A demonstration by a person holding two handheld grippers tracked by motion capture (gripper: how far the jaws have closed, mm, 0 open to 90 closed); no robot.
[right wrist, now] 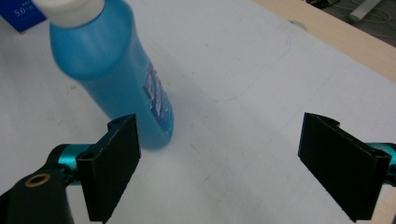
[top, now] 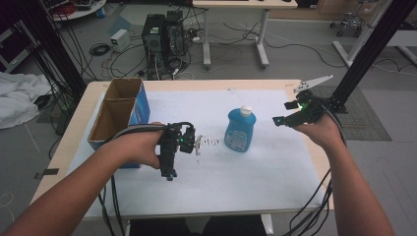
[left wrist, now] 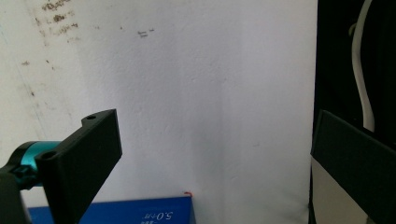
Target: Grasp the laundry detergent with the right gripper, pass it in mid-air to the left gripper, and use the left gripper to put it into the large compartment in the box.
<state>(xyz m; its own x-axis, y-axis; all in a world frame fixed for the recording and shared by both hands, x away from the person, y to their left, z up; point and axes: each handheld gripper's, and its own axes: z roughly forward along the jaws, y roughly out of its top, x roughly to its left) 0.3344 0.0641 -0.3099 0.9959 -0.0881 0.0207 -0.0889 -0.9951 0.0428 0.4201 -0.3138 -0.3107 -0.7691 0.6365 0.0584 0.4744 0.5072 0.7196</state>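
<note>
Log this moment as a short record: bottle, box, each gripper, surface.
bottle: blue bottle with white cap, upright on the white mat, mid-table
box: open cardboard box with blue sides, at the table's left edge
left gripper: jaws open, nothing between them, pointed down over the mat beside the box
right gripper: jaws open, empty, to the right of the bottle and apart from it
bottle contact: none

Blue bottle [top: 240, 130], white cap, standing upright near the middle of the white mat [top: 255, 172]
</note>
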